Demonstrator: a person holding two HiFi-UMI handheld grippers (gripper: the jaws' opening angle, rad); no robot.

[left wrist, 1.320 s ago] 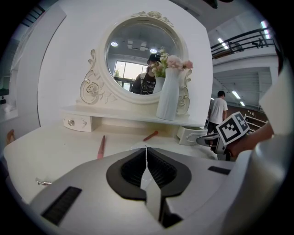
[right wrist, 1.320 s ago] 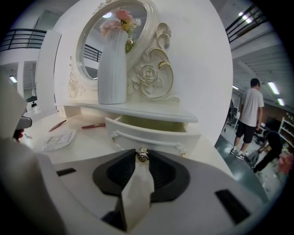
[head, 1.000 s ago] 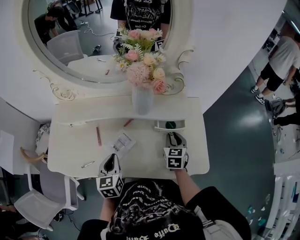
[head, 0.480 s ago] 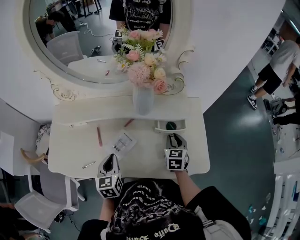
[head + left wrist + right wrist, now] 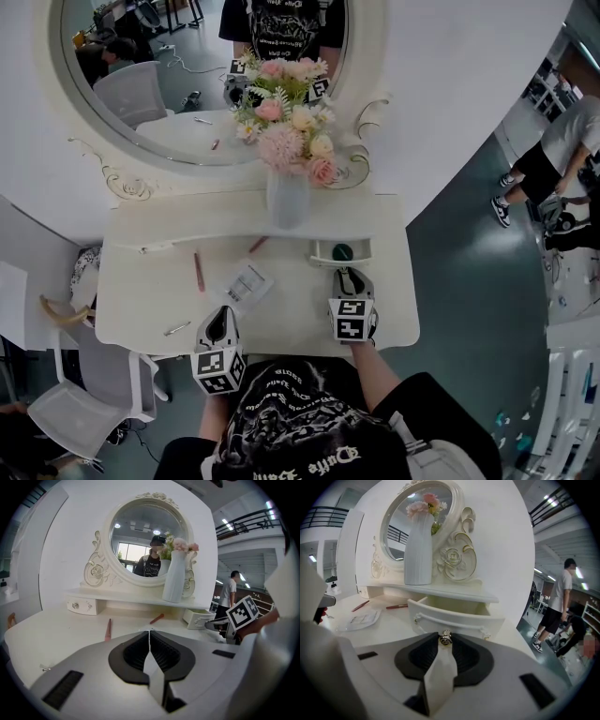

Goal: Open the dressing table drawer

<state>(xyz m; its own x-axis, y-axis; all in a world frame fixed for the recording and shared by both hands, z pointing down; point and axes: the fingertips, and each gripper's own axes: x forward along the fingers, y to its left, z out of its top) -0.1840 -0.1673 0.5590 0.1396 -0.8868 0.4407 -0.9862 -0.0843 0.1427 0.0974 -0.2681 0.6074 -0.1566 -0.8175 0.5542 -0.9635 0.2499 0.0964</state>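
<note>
White dressing table (image 5: 141, 309): fills the middle of the head view, with its oval mirror (image 5: 187, 94) behind.
Pink pencil (image 5: 198, 272): lies on the left of the top, near a clear packet (image 5: 246, 284) but apart from it.
Left gripper (image 5: 221, 321): at the table's near edge, jaws together, nothing between them.
Vase (image 5: 287, 199): upright on the raised shelf, holding pink and cream flowers.
Drawer (image 5: 323, 251): under the shelf's right end, pulled out, with a dark round thing (image 5: 342, 250) inside.
Right gripper (image 5: 349, 279): straight in front of the drawer, jaws clamped on the small metal knob (image 5: 446, 638) at the middle of its front.
Bystander (image 5: 548, 155): stands on the floor at far right.
</note>
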